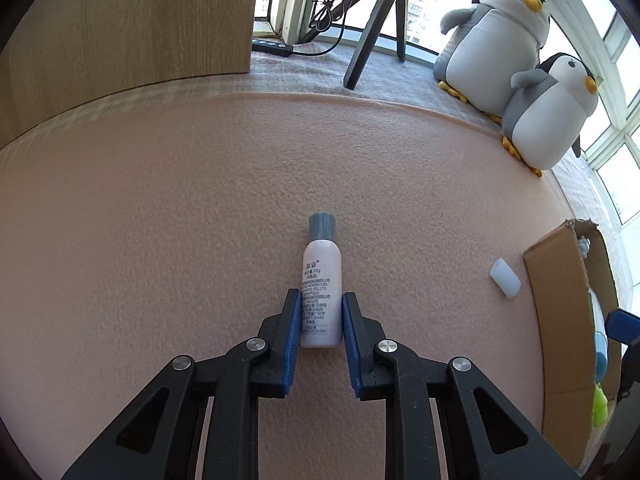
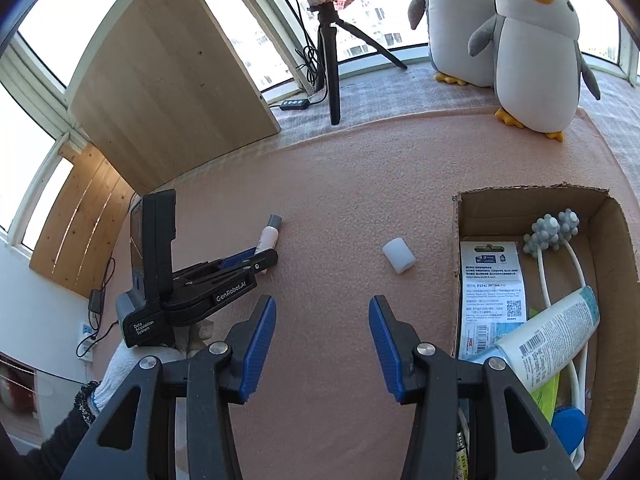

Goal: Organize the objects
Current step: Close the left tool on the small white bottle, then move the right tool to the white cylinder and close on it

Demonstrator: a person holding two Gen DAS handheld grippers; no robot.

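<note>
1. On the pink felt mat (image 1: 160, 220), a small pale bottle (image 1: 321, 280) with a grey cap lay flat, its base between the left gripper (image 1: 321, 316) pads; the jaws stood narrowly apart, flanking the bottle, and firm grip could not be told.
2. Right gripper (image 2: 322, 336) hung wide open and empty over bare mat.
3. A white cap (image 2: 398, 255) lay near the cardboard box (image 2: 456, 280), which held a tube (image 2: 552, 332) and packets.

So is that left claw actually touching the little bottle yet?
Cannot tell. In the left wrist view the left gripper straddles the bottle, blue pads close on both sides, but neither contact nor a gap shows plainly.
</note>
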